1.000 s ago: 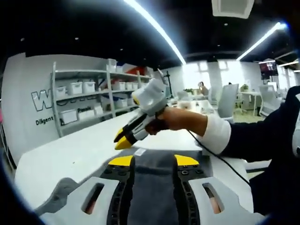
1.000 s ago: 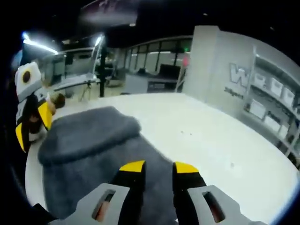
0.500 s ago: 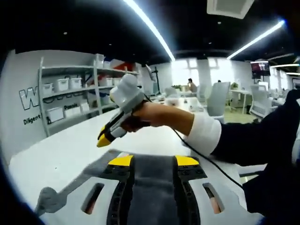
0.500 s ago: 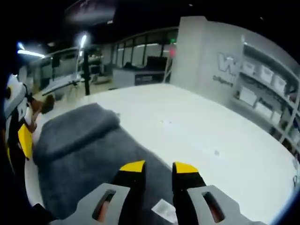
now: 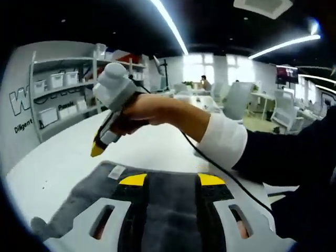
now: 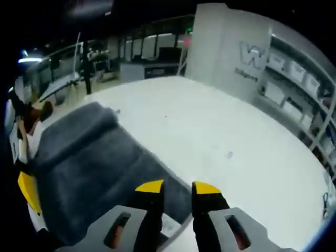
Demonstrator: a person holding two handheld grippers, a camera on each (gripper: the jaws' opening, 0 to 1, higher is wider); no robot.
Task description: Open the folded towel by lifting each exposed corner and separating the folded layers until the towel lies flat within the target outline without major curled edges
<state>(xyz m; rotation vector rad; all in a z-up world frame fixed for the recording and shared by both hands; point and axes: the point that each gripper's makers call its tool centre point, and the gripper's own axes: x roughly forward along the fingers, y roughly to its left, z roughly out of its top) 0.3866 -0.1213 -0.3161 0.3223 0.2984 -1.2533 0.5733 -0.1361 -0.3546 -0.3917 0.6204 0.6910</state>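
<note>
Two hand-held grippers pinch the towel (image 6: 84,163) edge, left (image 5: 169,180) and right (image 6: 177,187), on the table (image 6: 220,142); wall lettering (image 5: 21,126) reads "Diligent".

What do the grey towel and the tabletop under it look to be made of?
The towel looks like soft plush cloth, probably terry or microfibre: matte dark grey, fuzzy nap, rounded drooping folds, and a small white sewn label at its corner. The table looks like hard white laminate or painted board: smooth, flat and evenly lit, with only faint specks. Exact material can't be confirmed.
</note>
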